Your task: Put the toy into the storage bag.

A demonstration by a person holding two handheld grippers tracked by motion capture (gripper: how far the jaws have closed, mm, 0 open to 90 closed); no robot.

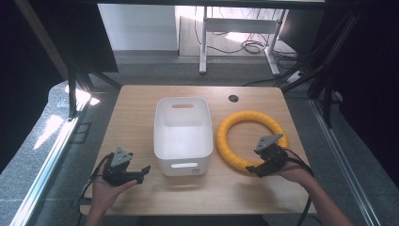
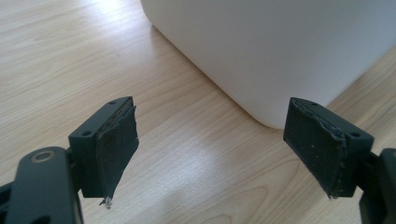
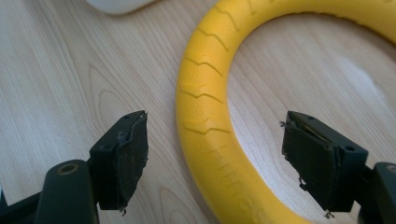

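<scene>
1. Your left gripper point(image 1: 141, 171) is black, with a grey three-cornered plate on top.
2. Your right gripper point(image 1: 252, 168) matches it, trailing a black cable.
3. Both carry dark pads point(image 2: 116, 149) with frayed edges and small screw holes.
4. Your forearms are bare.

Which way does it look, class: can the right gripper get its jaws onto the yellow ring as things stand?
Probably yes. The right gripper has its jaws open astride the yellow ring, with nothing between them.

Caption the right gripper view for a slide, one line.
Open right gripper straddling the yellow ring on the wooden table.
</scene>
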